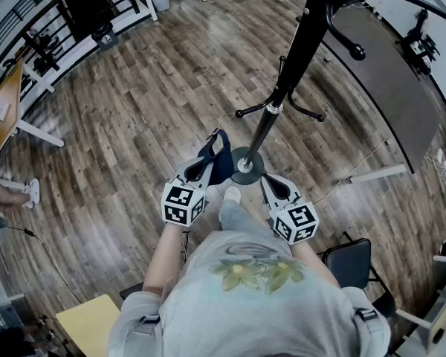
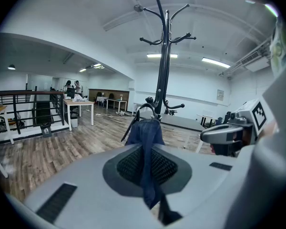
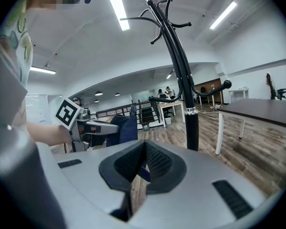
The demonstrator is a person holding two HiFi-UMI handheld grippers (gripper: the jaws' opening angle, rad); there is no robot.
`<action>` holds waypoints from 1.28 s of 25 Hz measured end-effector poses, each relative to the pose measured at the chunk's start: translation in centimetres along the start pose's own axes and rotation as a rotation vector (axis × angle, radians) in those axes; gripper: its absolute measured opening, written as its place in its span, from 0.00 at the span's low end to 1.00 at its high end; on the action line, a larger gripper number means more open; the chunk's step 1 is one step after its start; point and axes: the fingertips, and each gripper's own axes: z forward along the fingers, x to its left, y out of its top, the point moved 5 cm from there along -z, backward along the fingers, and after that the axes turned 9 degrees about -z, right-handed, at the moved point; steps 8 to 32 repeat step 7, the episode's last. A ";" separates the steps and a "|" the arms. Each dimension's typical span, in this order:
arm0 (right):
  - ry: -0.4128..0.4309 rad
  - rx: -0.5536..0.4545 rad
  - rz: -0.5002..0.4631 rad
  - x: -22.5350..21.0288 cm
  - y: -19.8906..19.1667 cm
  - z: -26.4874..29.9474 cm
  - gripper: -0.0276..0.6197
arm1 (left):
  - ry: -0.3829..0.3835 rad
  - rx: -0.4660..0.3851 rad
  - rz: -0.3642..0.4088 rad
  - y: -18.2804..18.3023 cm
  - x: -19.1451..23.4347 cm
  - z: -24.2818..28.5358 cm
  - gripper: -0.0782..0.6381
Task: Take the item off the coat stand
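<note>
Left claw (image 1: 205, 166): closed tight on a dark blue cloth item (image 1: 220, 161) that carries a black strap. In the left gripper view the cloth (image 2: 144, 130) passes between my pads and hangs out on both the far and near sides. The pinch is therefore on a fold of fabric, not on the strap. I judge this the sounder hold for a limp thing, since a strap alone would let it swing.

Location of the item: it is off the coat stand (image 1: 286, 80) and hangs free in my left claw. In the head view it sits just left of the round base (image 1: 245, 162), above the wood floor (image 1: 134, 125). The hooks that show in the left gripper view (image 2: 163, 70) are bare. Held this low, it is well away from those upper hooks and should not snag on them.

Right claw (image 1: 269, 183): the tips meet (image 3: 144, 144) and I see nothing pinched. A blue sliver shows in the gap behind them, and I cannot tell what it is. This claw sits right of the pole (image 3: 183, 89), idle, apparently in reserve.

Finding: removal looks complete
</note>
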 end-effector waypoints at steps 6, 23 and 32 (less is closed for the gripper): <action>-0.003 0.000 -0.007 0.3 0.1 0.0 0.05 | -0.002 0.000 0.001 0.0 0.1 -0.3 0.15; -0.003 -0.001 -0.008 0.4 0.1 0.0 0.05 | -0.002 0.000 0.001 0.0 0.1 -0.4 0.15; -0.003 -0.001 -0.008 0.4 0.1 0.0 0.05 | -0.002 0.000 0.001 0.0 0.1 -0.4 0.15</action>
